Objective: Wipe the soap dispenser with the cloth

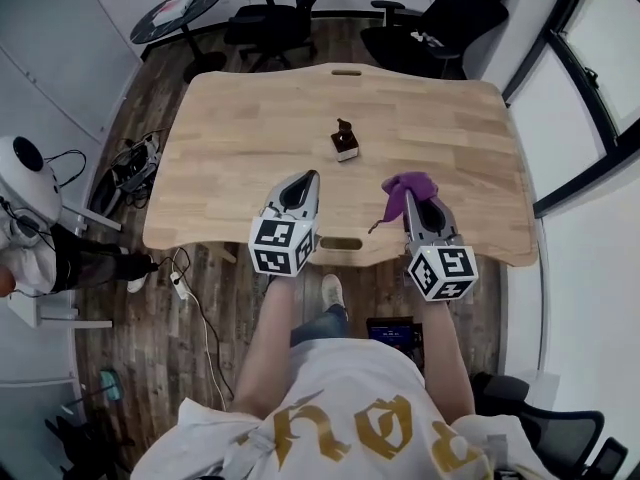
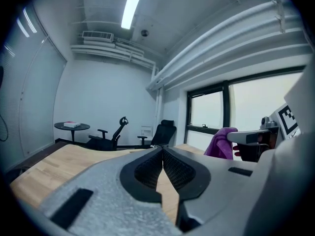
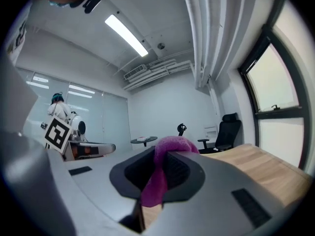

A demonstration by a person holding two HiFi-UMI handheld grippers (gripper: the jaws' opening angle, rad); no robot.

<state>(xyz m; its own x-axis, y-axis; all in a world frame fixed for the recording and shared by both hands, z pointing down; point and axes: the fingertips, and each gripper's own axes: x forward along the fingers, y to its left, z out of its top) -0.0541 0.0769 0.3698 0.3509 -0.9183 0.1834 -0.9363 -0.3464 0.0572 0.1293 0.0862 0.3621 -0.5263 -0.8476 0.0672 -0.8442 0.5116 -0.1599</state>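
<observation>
Cloth (image 3: 156,186): soft, limp; was pinched by right gripper (image 3: 165,157).
Soap dispenser (image 1: 345,142): stood mid-frame; likely light, tippable; grasp its body.
Left gripper (image 2: 162,152): jaws pressed together, empty.

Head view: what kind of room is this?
Probably an office or meeting room: a wooden desk, black swivel chairs behind it, a small round side table and large windows.
</observation>
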